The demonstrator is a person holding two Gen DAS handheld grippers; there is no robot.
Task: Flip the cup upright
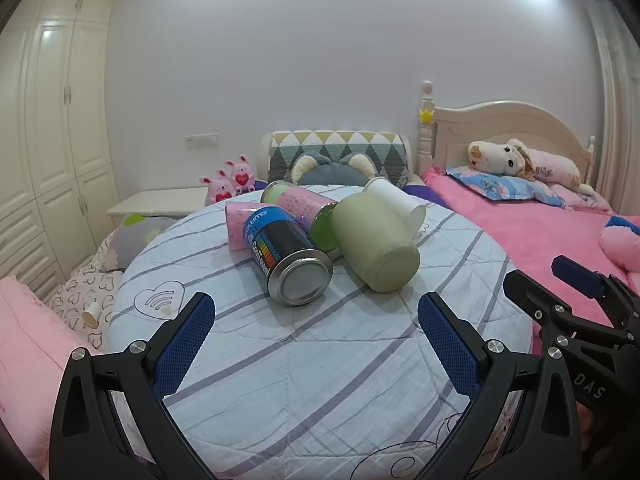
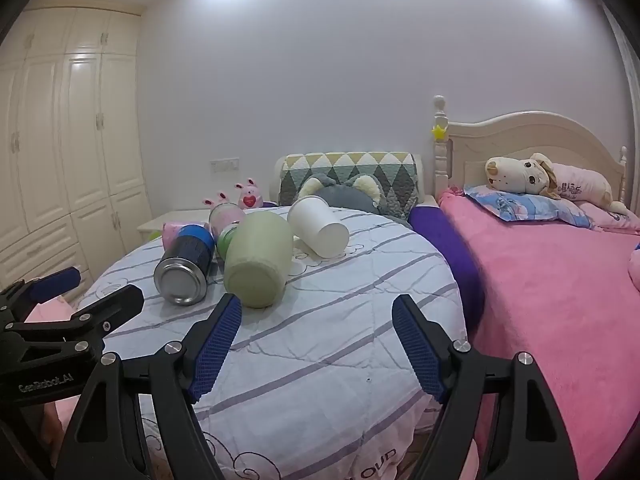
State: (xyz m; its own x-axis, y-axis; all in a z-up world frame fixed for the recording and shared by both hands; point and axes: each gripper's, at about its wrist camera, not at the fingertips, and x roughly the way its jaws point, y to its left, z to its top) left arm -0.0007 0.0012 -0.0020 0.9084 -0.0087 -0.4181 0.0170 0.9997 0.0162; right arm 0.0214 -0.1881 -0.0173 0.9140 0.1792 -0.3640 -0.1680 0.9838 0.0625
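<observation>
Left gripper and right gripper both stood wide apart, holding and touching nothing above the striped cloth. Beyond them lay a metal can and green cup on their sides, touching. Farther back, the white cup lay on its side.

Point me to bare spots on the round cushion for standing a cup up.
Free: the striped near half of the round cushion, between the left gripper and the lying containers. Also the right rim beyond the white cup. Crowded: the far centre, where the blue can, green cup and pink tubes touch.
</observation>
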